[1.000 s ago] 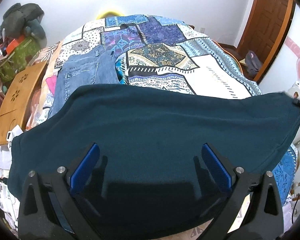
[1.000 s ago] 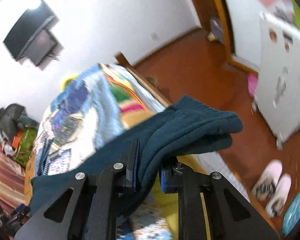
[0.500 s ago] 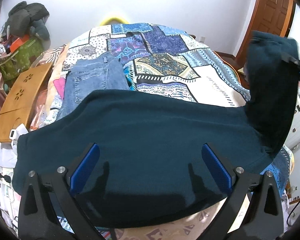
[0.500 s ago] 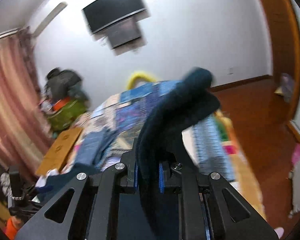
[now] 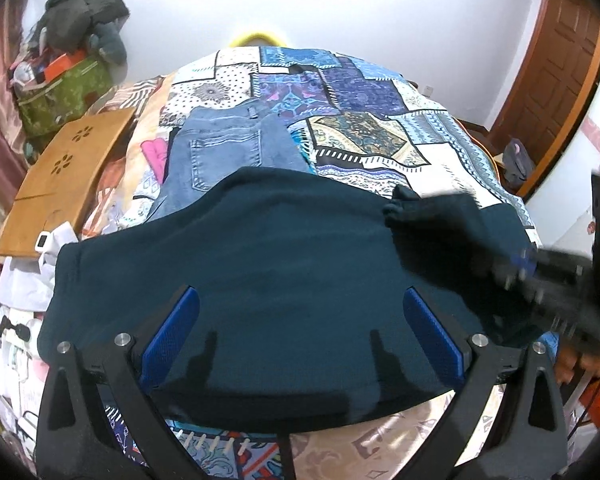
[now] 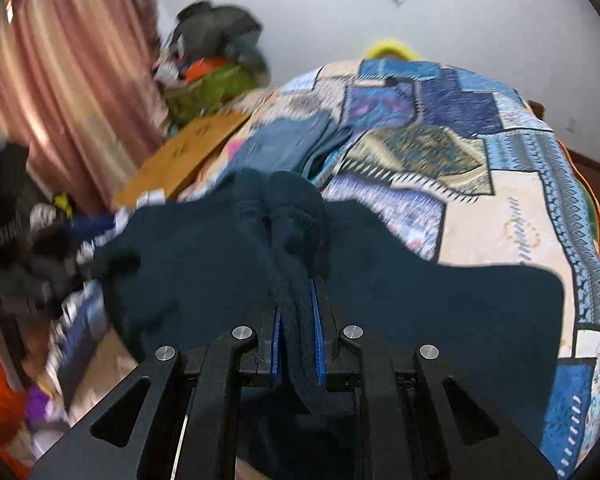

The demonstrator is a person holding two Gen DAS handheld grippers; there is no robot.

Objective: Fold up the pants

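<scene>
Dark teal fleece pants (image 5: 268, 264) are spread flat across the near end of a patchwork quilt (image 5: 364, 136). The left gripper (image 5: 300, 336) is held wide above the soft, matte cloth, its ribbed blue pads (image 5: 172, 332) apart. The right gripper (image 6: 297, 312) is pinched narrowly on a bunched, rounded fold of the pants. Folded blue denim jeans (image 5: 224, 152) are seen beyond the pants, and a slotted wooden board (image 5: 60, 168) beside the bed.

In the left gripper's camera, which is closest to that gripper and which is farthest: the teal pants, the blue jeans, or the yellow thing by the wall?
1. Teal pants, right under the left gripper.
2. Blue jeans, behind them, left of middle.
3. Yellow thing, at the bed's far end.
</scene>
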